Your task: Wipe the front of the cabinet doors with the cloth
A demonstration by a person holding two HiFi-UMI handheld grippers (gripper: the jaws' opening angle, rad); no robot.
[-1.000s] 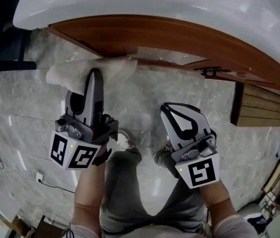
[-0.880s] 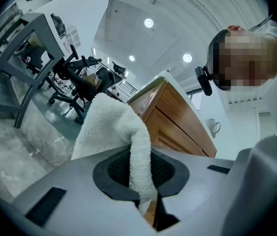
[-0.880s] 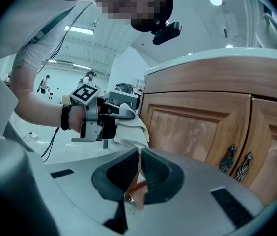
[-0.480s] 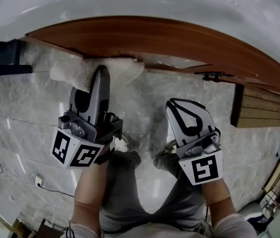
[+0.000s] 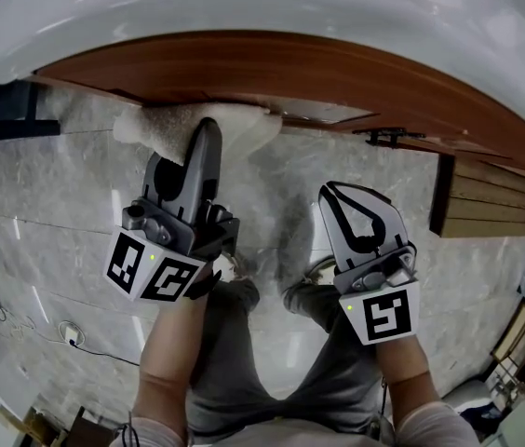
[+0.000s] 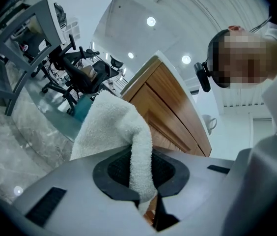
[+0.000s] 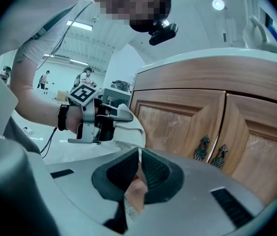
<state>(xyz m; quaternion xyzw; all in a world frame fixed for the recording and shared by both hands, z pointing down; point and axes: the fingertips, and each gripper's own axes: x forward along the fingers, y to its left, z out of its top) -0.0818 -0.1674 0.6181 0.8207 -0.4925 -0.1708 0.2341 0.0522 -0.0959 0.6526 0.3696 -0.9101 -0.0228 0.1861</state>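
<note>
**Head view with both gripper views.** The left tongs [image 5: 205, 130] are clamped tight on a fold of the white terry cloth [image 5: 165, 124]. Compared with a second ago, these tongs and the cloth have travelled rightward along the brown wooden cabinet doors [image 7: 178, 127]. The cloth is now tucked against the wood beneath the white countertop [image 5: 356, 7]. The wiping stroke therefore appears to be under way, heading toward the dark metal handles [image 7: 209, 151].

The cloth sits just ahead of the left tongs' tips, with its bulk spread to their left. Its long axis runs sideways along the door front, across the line of the tongs, and the pinched fold points back into the jaws. The right tongs [image 5: 356, 217] have their jaws together on nothing and hang apart to the right, barely shifted.
</note>
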